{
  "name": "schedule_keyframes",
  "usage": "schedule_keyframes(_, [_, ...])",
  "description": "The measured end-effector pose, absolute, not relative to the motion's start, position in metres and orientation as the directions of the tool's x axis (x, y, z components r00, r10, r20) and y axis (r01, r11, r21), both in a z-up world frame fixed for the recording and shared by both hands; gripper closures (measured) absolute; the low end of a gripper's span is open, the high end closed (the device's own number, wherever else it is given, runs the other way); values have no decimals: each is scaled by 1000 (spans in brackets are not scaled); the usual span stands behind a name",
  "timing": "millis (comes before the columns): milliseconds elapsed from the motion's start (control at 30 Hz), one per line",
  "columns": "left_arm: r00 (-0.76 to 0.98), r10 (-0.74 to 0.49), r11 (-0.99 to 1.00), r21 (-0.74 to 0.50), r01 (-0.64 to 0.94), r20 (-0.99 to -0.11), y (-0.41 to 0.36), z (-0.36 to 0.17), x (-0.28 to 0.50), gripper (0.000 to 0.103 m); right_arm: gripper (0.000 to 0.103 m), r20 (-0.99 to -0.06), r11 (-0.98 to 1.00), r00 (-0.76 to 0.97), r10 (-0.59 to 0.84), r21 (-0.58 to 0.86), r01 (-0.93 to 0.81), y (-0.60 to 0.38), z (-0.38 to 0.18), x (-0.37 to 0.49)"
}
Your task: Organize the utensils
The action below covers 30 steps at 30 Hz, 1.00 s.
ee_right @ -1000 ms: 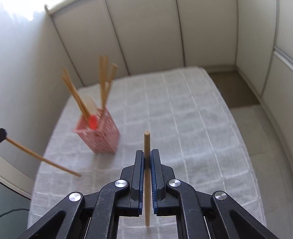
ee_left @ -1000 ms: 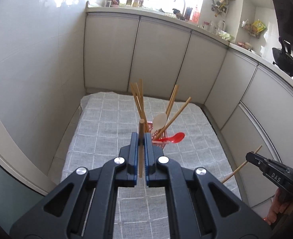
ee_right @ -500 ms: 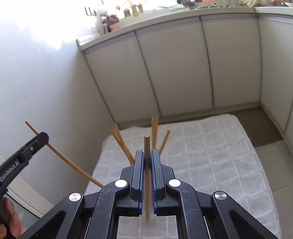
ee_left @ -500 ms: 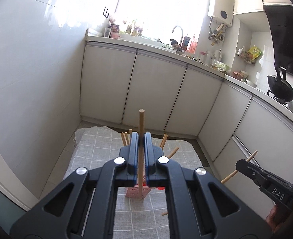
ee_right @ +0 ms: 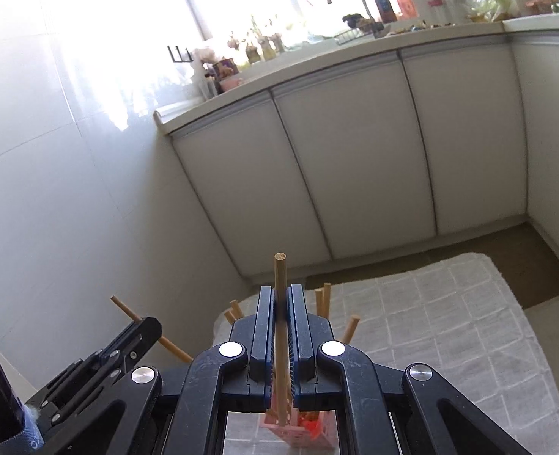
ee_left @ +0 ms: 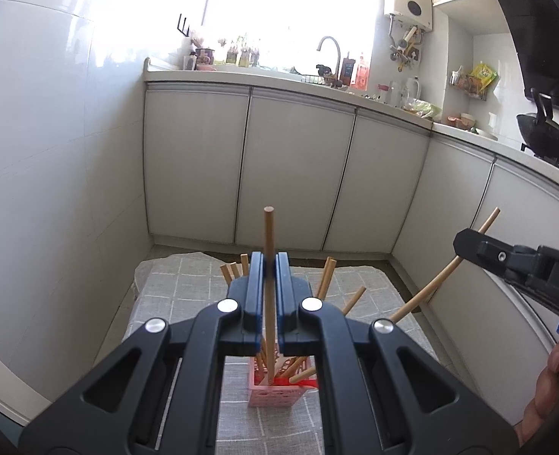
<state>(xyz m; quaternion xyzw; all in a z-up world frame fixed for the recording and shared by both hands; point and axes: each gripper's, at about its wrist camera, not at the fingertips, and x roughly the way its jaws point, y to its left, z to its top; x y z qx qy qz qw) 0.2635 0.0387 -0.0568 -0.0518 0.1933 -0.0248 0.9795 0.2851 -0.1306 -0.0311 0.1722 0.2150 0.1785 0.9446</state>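
The left gripper (ee_left: pixel 268 284) is clamped on one wooden chopstick (ee_left: pixel 268 250), which stands upright between its blue pads, tip above the jaws and lower end reaching down toward the holder below. The right gripper (ee_right: pixel 280 318) pinches a second chopstick (ee_right: pixel 280 280) the same way, also upright. Each gripper shows in the other's view: the right gripper's jaw tip enters from the right of the left wrist view with its chopstick slanting through it, and a hand (ee_left: pixel 545 390) shows beneath it.

Under both grippers sits one pink perforated utensil holder (ee_left: pixel 279 394) on a grey checked cloth (ee_left: pixel 188 288) spread over the floor. About six chopstick ends (ee_left: pixel 326 278) fan out of the holder behind the left jaws (the jaws hide the rest, so the count is rough), and something red (ee_left: pixel 306 382) lies at its rim.

Beyond the cloth stand white cabinet doors (ee_left: pixel 298 167), three facing the left camera, under a counter with one curved tap (ee_left: pixel 330 51). One black wok (ee_left: pixel 545 140) sits at far right
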Motion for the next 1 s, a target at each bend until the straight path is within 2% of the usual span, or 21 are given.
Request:
schedule_keyframes(233, [889,-69,996,-89,32,-452,40,-79,284,97,98,-404,873,812,422,422,-244,-123,-69,318])
schedule_keyframes(533, [860,-134,985,-158,63,-492,41,-87,292,96,95,-476,873,757,447,416,-254,-109,-100,334])
schedule_keyframes(567, [859,-136,985,-158,65,-494,40,-86,292,92,94,-477,870,753,455,420,-259,-108,-100,334])
schedule_keyframes(667, [857,-126,985,-167,48,-499,42,-81,289,71,88,-483,860,743,464,448,-246,-113,-95,331])
schedule_keyframes(733, [853,-130,982,-187,39,-505,45,-75,283,65,72,-469,853,750,467,463,-242,-120,-86,323])
schedule_keyframes(833, [841,-134,978,-205,28,-524,49,-68,274,56,63,-462,863,767,446,449,-231,-132,-67,306])
schedule_keyframes(967, [826,-127,975,-223,1,-549,54,-63,255,38,50,-455,867,779,431,449,-217,-150,-49,276])
schedule_keyframes(1000, [823,-127,974,-228,-3,-554,55,-62,251,36,46,-455,868,782,427,448,-213,-154,-46,267])
